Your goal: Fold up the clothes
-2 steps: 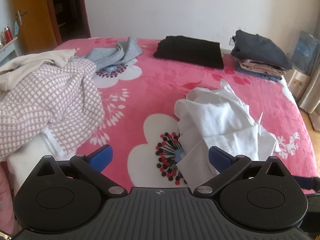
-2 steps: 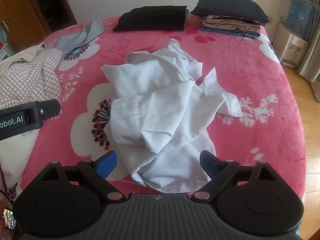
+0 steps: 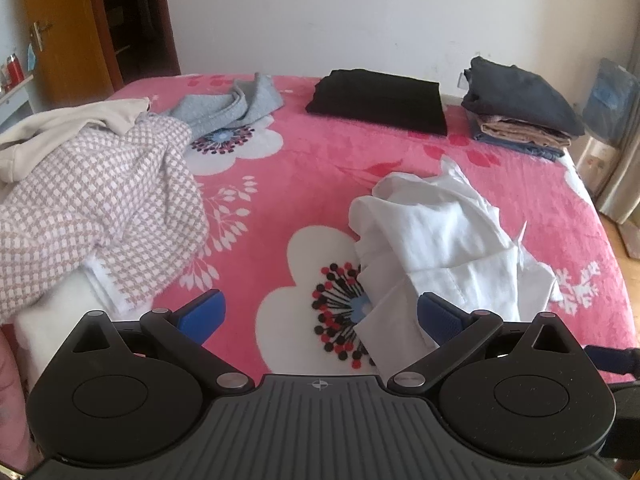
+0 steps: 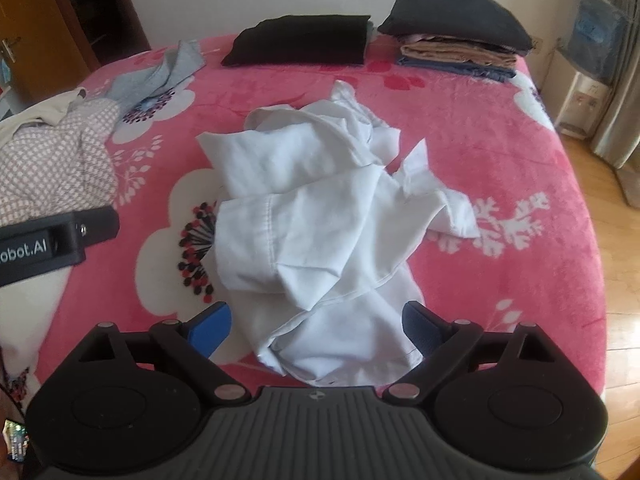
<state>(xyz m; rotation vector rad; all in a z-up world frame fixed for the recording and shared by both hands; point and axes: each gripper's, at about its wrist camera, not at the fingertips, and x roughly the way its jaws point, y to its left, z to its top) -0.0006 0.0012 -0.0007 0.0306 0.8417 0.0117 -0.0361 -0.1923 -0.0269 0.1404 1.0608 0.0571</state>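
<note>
so i've got both grippers hovering over the near edge of the bed [image 3: 400, 160], the one with the pink flowery blanket. my left gripper [image 3: 318, 314] has its blue fingers spread wide with nothing between them, just blanket and the big white flower print underneath. my right gripper [image 4: 316, 320] is spread wide too, holding nothing, but the near end of the crumpled white shirt [image 4: 316, 216] sits right in the gap between its fingers. whether the pads actually touch the cloth i can't tell. the shirt is a messy heap near the middle of the bed, a bit toward the near edge, with a sleeve or collar bit poking out toward the right edge. from the left camera the same shirt [image 3: 444, 240] is off to the right of my left gripper, its near corner just beside the right finger. over at the left edge there's a pile of unfolded stuff: a pink checked garment [image 3: 92, 212] with a cream one [image 3: 60, 132] on top of it, and a grey knit piece [image 3: 228, 106] further back. along the far edge are a folded black garment [image 3: 380, 100] and, in the far right corner, a folded stack [image 3: 520, 108] with a dark piece on top.
</note>
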